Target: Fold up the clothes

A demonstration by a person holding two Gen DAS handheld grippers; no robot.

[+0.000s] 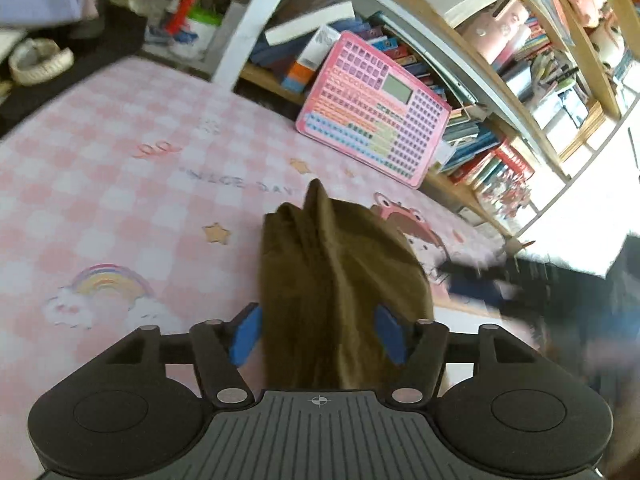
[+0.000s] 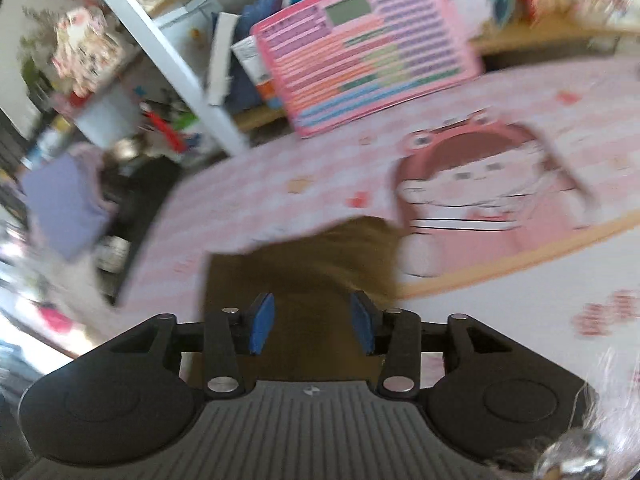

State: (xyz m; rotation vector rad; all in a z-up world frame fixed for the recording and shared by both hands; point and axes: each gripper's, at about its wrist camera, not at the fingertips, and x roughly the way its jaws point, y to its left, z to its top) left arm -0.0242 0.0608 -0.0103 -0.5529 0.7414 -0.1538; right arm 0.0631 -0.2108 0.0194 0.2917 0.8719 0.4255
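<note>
Olive-brown cloth (image 1: 332, 280) bunched up on the pink checked table (image 1: 120, 184), peaked fold sticking up in the middle. Left gripper (image 1: 318, 334) right over the near end of it, blue fingers (image 1: 246, 334) apart with cloth running between them, not pinching. Right gripper (image 2: 312, 326) same deal over a flatter edge of the cloth (image 2: 304, 264), fingers (image 2: 262, 324) spread, fabric underneath and between but loose. Pink keyboard toy (image 1: 372, 108) leaning on the bookshelf (image 1: 520, 60) at the back. Right view pretty blurry, cartoon girl print (image 2: 480, 184) just past the cloth
</note>
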